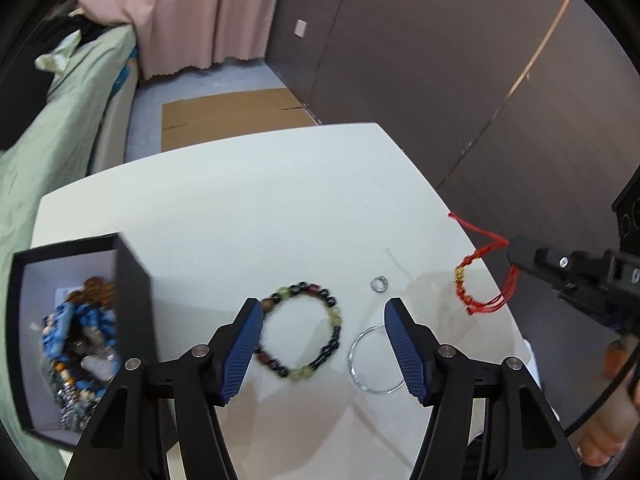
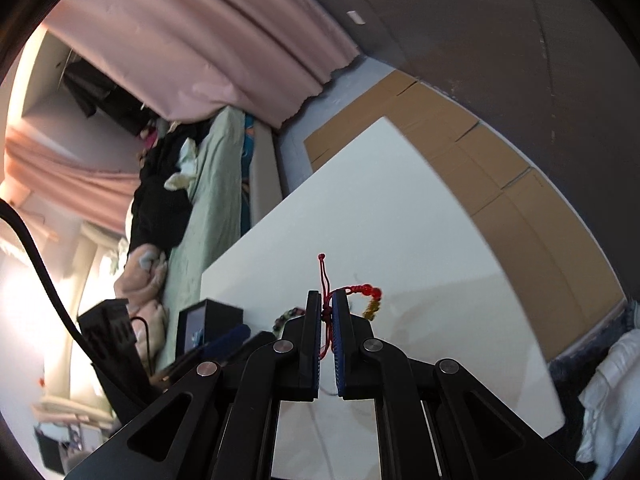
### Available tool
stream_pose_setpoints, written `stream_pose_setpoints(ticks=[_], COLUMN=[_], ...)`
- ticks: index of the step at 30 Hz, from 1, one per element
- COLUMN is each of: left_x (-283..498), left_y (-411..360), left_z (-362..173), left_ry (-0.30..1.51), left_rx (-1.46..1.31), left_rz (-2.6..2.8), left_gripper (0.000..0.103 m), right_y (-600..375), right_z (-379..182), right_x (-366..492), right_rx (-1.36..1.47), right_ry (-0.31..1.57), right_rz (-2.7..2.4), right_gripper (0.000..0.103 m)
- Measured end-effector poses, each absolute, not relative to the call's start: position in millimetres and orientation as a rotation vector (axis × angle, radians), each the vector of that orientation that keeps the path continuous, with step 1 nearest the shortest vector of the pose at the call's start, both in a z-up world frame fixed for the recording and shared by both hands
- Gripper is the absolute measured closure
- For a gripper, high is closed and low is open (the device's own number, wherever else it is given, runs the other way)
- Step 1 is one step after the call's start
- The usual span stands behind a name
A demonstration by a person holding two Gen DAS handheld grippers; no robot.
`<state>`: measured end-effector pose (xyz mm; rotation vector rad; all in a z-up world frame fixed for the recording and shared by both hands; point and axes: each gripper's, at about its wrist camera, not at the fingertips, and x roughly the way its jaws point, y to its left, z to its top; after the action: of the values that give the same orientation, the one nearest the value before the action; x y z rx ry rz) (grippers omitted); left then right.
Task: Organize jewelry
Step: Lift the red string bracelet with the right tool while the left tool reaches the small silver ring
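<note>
My left gripper is open above the white table, its fingers on either side of a dark and green beaded bracelet. A thin silver bangle and a small silver ring lie to its right. A black box at the left holds blue and brown beaded jewelry. My right gripper is shut on a red cord bracelet, which it holds above the table; the bracelet also shows in the left wrist view, hanging at the table's right edge.
A bed with green sheets runs along the table's left side. Flattened cardboard lies on the floor beyond the table. A dark wall stands at the right and pink curtains hang behind.
</note>
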<state>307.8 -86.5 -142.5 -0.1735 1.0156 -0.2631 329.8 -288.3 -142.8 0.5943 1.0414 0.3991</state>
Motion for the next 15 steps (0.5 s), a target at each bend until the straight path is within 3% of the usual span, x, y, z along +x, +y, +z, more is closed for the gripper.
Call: stream_pose_setpoints(ticks=[15], left_x=[335.8], left_y=[-125.5], left_z=[-151.7], left_ry=[1.125], left_rx=[-0.183], left_rz=[-0.228], left_gripper=[0.058], right_y=[-339.5], right_z=[-152.9], right_x=[337.3], right_rx=[0.765], right_ry=[1.032], right_rz=[0.291], right_gripper=[0.096])
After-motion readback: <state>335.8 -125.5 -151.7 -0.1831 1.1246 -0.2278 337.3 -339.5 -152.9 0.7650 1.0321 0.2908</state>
